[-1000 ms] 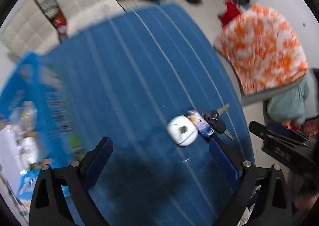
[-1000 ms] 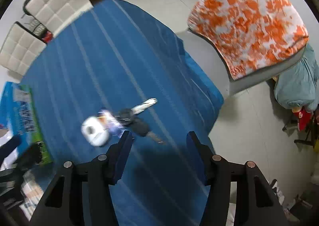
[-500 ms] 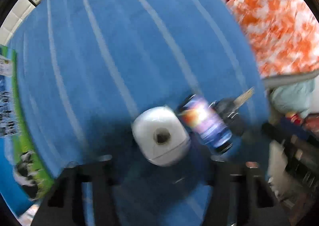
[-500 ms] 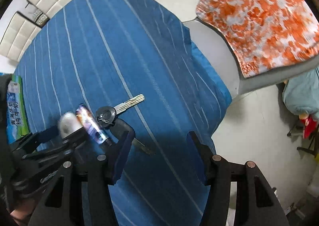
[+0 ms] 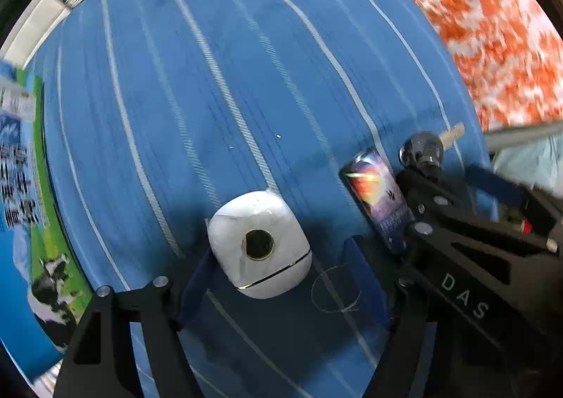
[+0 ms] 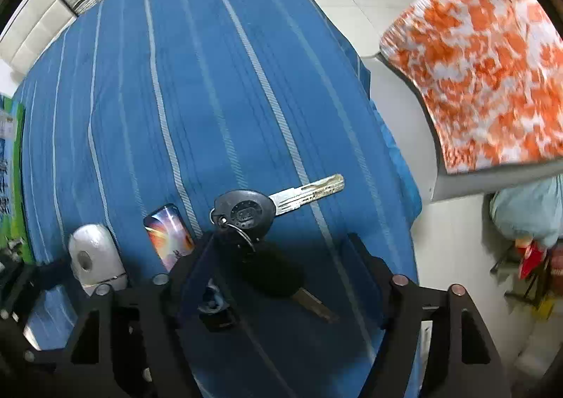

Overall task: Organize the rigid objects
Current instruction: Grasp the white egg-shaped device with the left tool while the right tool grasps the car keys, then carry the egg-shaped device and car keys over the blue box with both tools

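Blue striped cloth (image 5: 218, 88) carries a row of small items. Low in the left wrist view, the left gripper (image 5: 281, 278) straddles the white rounded case (image 5: 260, 243); its jaws have just been opening, and only the left pad sits against the case, with a gap on the right. In the right wrist view the right gripper (image 6: 278, 278), jaws likewise widening, hangs open over the black key fob (image 6: 271, 271) on the key bunch (image 6: 246, 211). The printed lighter (image 6: 169, 236) lies between them. Centre each target before squeezing, and keep the two grippers from colliding.
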Demonstrator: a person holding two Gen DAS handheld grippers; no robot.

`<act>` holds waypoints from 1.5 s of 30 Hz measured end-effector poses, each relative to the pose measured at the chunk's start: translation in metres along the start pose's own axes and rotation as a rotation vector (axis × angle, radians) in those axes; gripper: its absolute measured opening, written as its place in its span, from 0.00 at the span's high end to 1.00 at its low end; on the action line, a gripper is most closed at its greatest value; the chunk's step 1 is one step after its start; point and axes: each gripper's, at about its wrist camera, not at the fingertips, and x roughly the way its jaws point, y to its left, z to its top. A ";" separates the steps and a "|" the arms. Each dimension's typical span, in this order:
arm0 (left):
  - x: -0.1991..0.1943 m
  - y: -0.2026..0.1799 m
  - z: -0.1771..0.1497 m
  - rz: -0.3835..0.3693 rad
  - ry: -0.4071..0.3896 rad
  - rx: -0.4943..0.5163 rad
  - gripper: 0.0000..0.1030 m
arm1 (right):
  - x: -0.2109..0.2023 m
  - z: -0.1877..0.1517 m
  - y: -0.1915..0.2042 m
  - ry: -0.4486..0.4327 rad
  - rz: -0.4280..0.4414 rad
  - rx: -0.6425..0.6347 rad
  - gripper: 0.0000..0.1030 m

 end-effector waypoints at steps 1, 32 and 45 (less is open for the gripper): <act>-0.001 0.001 0.000 0.012 -0.003 -0.004 0.40 | -0.002 0.000 0.001 0.002 0.002 -0.002 0.42; -0.068 0.032 -0.038 -0.081 -0.112 -0.063 0.54 | -0.104 -0.059 -0.002 -0.099 0.196 0.059 0.98; -0.187 0.088 -0.066 -0.069 -0.338 -0.114 0.54 | -0.220 -0.043 0.091 -0.279 0.330 -0.122 0.98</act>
